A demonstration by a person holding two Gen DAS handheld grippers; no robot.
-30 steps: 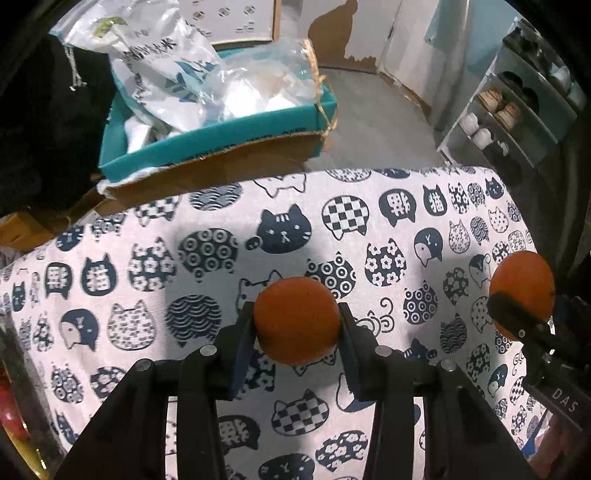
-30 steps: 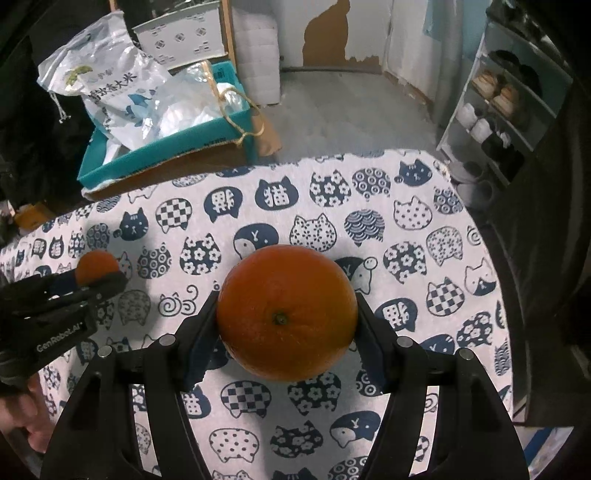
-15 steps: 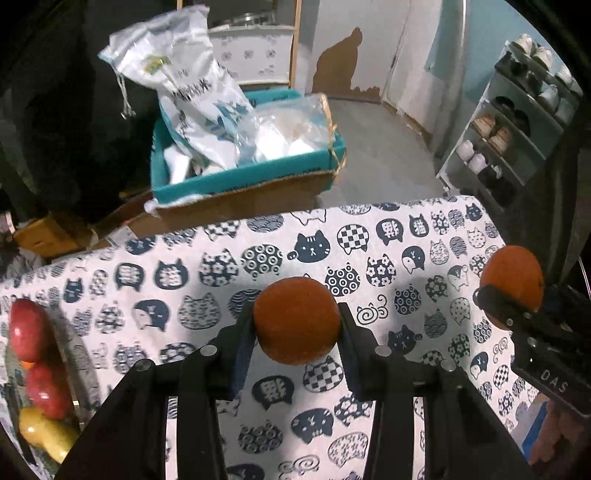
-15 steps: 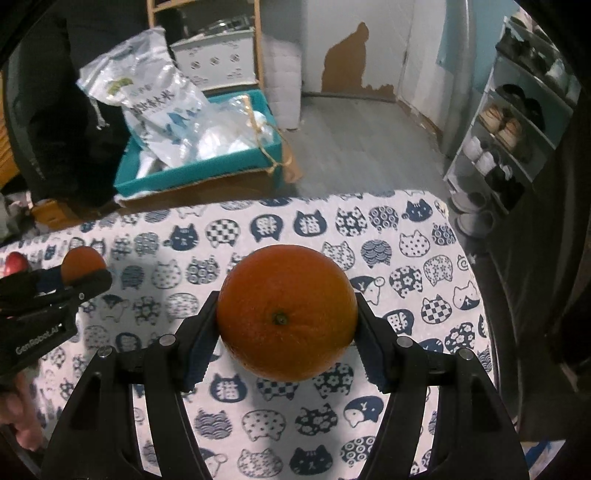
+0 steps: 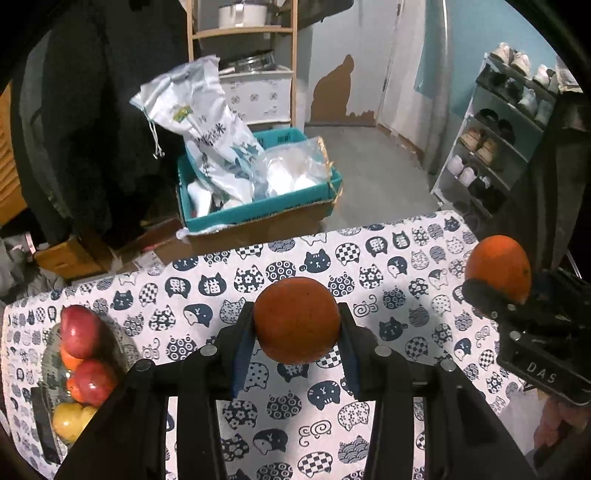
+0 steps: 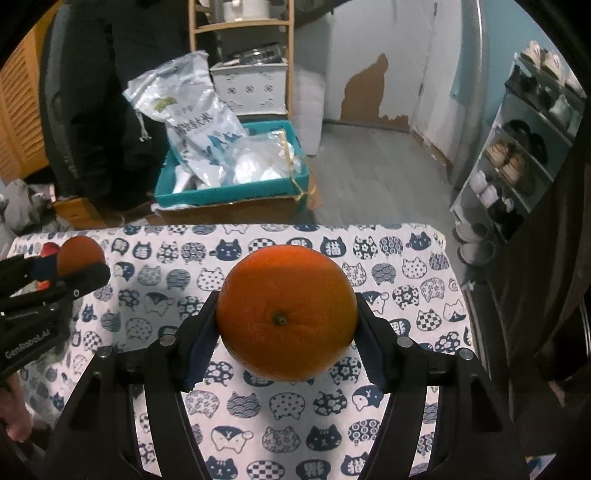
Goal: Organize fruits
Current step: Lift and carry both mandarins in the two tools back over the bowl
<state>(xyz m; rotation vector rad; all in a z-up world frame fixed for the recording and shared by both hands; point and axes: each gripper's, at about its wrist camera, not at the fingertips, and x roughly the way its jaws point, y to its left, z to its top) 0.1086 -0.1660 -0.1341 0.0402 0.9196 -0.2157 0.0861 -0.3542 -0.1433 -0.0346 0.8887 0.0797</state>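
My left gripper [image 5: 296, 325] is shut on a small orange [image 5: 296, 320], held in the air above the cat-print tablecloth [image 5: 369, 258]. My right gripper [image 6: 286, 319] is shut on a larger orange [image 6: 286, 312], stem end toward the camera, also lifted over the cloth. Each gripper shows in the other's view: the right one [image 5: 496, 286] with its large orange [image 5: 496, 267] at the right edge, the left one [image 6: 81, 267] with its small orange [image 6: 79, 254] at the far left. A glass fruit bowl [image 5: 51, 354] on the cloth's left end holds red apples [image 5: 79, 326] and a yellow fruit [image 5: 68, 419].
Beyond the table's far edge a teal box [image 5: 258, 206] on cardboard holds plastic bags and a rice sack [image 5: 199, 122]. A wooden shelf [image 5: 243, 33] stands behind it, a shoe rack [image 5: 498, 140] at the right. A person's fingers [image 6: 16, 424] hold the left gripper.
Both grippers have risen with their oranges still clamped; the table looks farther below. The fruit bowl with apples has come into the left wrist view at the left edge.
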